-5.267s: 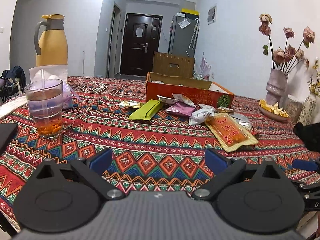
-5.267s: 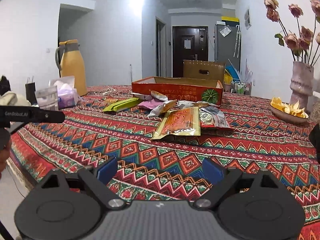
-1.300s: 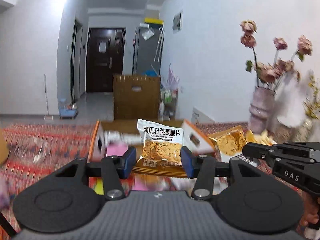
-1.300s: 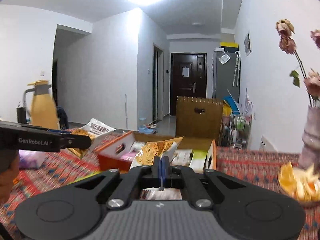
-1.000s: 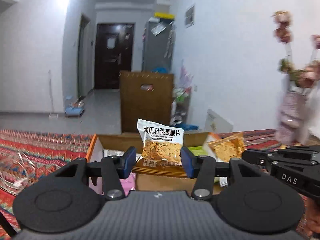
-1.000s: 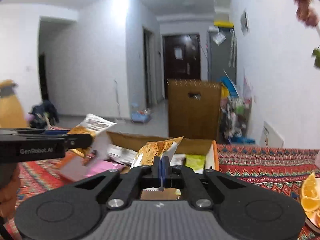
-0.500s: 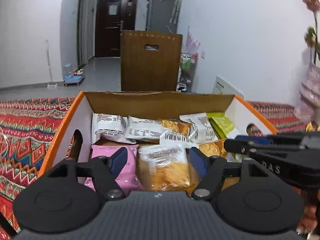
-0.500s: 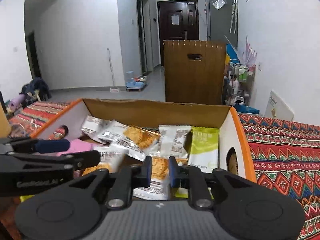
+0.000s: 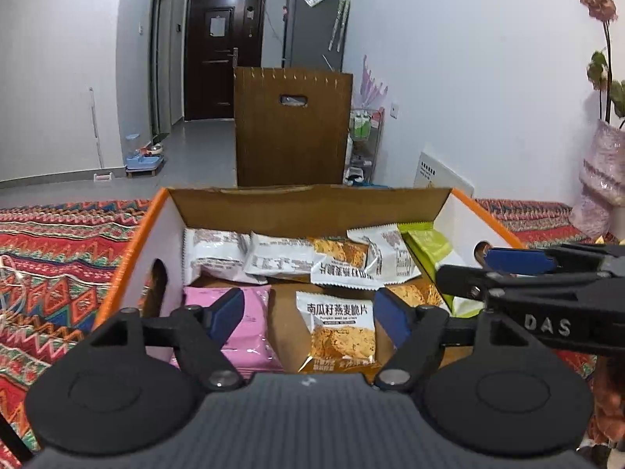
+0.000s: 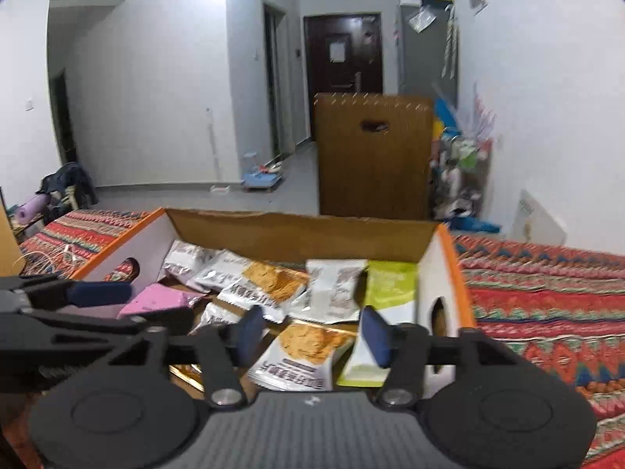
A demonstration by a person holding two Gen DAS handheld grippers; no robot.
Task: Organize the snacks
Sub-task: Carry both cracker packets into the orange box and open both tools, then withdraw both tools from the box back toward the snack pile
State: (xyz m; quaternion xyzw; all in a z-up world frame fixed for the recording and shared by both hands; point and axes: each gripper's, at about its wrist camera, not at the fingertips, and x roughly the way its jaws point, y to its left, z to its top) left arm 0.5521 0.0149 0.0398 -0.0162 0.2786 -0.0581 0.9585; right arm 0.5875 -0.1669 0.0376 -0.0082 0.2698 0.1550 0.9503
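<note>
Cardboard box point(image 9: 168, 230) lies just ahead of both hand-held grippers, left point(image 9: 308, 314) and right point(image 10: 312, 332), whose jaws have just opened wide, dropping their snack packets point(image 9: 338, 332) inside, so two more snacks are stowed.

Your left gripper point(image 9: 310, 314) low in frame, jaws just opened, clear of the pumpkin-oat crisp packet point(image 9: 336, 334) lying between them in the orange-rimmed box point(image 9: 129, 250), pink packet point(image 9: 250, 332) at left, your right gripper point(image 9: 511, 269) entering from right.
</note>
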